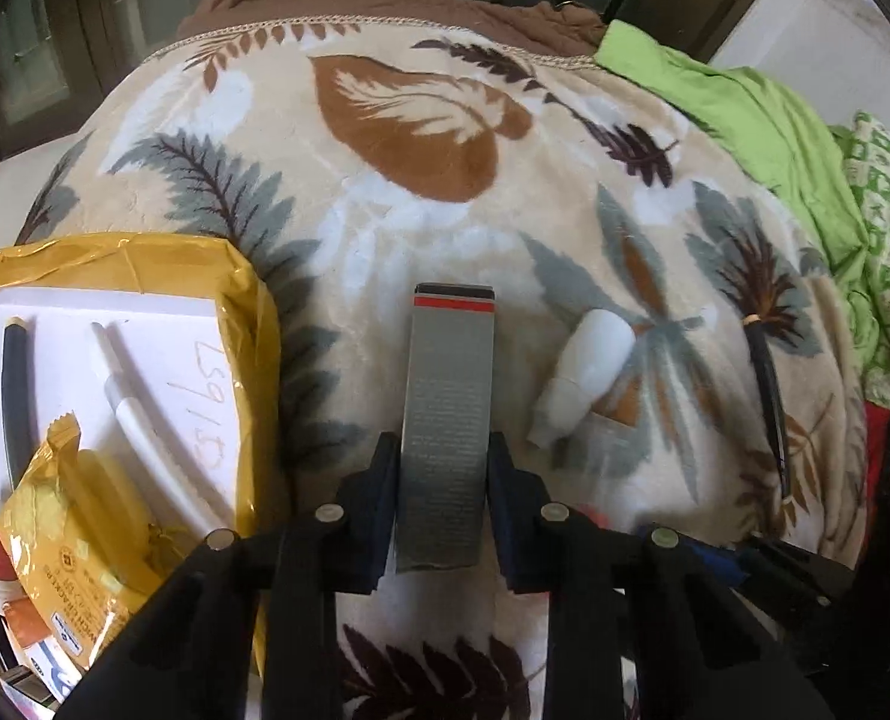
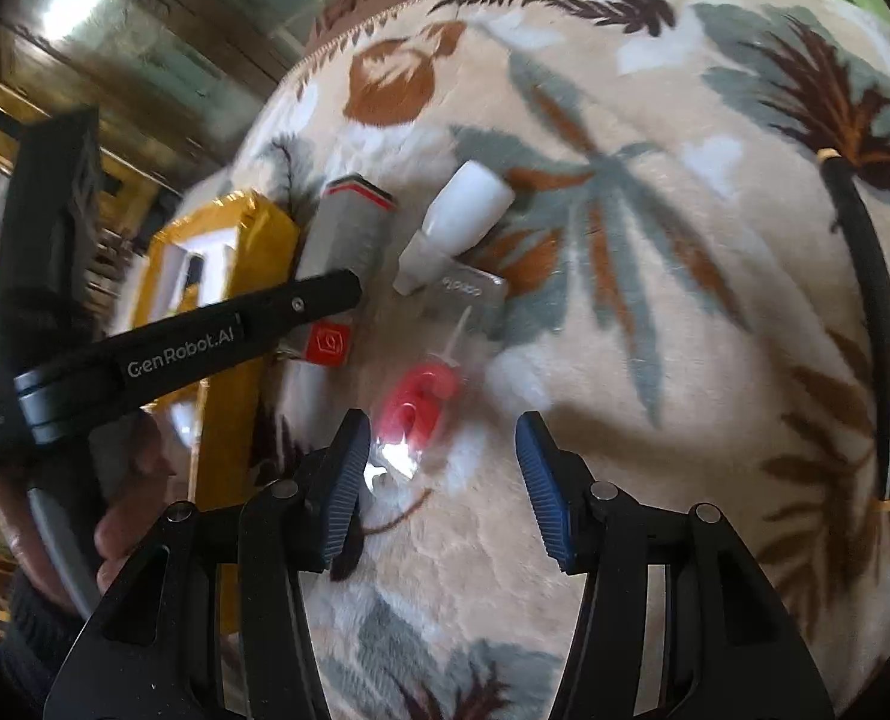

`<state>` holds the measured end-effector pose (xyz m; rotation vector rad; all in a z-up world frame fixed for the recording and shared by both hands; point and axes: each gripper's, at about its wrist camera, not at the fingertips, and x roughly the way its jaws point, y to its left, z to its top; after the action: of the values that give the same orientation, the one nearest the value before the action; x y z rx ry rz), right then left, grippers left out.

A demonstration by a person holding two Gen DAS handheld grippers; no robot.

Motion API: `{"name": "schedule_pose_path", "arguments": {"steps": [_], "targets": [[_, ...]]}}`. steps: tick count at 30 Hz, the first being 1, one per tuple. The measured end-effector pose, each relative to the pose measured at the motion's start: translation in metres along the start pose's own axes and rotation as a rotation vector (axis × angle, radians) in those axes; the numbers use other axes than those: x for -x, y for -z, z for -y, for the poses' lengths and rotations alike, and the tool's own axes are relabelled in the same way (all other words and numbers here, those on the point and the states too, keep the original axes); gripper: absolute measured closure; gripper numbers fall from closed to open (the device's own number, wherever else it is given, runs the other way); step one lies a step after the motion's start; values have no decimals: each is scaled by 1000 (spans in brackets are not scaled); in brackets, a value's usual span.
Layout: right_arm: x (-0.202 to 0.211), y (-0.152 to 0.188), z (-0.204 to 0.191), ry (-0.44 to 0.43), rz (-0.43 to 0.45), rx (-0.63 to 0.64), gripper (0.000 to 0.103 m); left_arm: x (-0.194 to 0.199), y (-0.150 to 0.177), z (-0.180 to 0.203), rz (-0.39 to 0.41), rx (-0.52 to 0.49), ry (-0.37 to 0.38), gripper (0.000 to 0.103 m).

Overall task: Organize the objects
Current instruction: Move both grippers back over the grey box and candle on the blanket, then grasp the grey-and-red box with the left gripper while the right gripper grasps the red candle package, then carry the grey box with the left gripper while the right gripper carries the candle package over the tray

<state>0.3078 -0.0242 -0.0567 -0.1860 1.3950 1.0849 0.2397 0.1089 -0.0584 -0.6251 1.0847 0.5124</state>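
Observation:
A long grey box [image 1: 448,396] with a red and black end lies on the leaf-patterned blanket [image 1: 445,150]. My left gripper [image 1: 442,468] is shut on its near end, with the pads pressed on both long sides. In the right wrist view the same grey box [image 2: 349,228] lies beside a white bottle [image 2: 463,216], with a left finger [image 2: 301,306] across it. My right gripper [image 2: 442,456] is open just above the blanket. A red candle in a clear packet [image 2: 421,402] lies just ahead of its fingertips, untouched.
A yellow-taped open box [image 1: 145,264] at the left holds pens, a yellow packet [image 1: 79,516] and small cartons. A white bottle [image 1: 583,381], a silver packet [image 2: 475,294] and a black rod [image 1: 766,396] lie on the blanket. Green cloth [image 1: 745,102] is bunched at the right. A hand [image 2: 127,516] holds the left gripper.

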Motion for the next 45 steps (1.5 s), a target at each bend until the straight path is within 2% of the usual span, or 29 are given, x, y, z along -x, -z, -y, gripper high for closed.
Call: {"name": "schedule_pose_path", "arguments": {"steps": [6,11,12,14,15,17,21,24,27,31,35,40,45], "targets": [[-16,-8,-9,52,-6,-36,52,32,15,-13,55,55,100,76],[-25,-18,-17,88,10,-44,50,73,52,-27,132,87,138,76],[-28,-19,-19,108,9,-31,52,82,62,-30,155,93,147,76],[-29,-19,-23,174,13,-18,63,98,82,-43,189,135,158,76],[-28,-19,-23,182,12,-12,68,107,92,-52,207,161,162,76],[-27,-17,-22,187,12,-14,71,121,108,-72,251,208,157,76],[-24,-5,-26,177,-12,-26,74,134,128,-116,297,307,121,76],[-23,10,-33,124,-53,-30,74,138,137,-145,309,377,69,76],[-18,21,-40,45,-57,-65,74,143,146,-164,334,435,95,76],[-5,21,-75,-26,-24,-16,74,149,152,-174,358,475,87,76],[6,20,-122,-70,0,96,74,150,155,-178,356,497,97,76],[9,16,-152,-72,32,179,74,149,156,-179,350,498,98,76],[-4,0,-156,-47,25,195,74,146,151,-179,326,493,109,76]]}}
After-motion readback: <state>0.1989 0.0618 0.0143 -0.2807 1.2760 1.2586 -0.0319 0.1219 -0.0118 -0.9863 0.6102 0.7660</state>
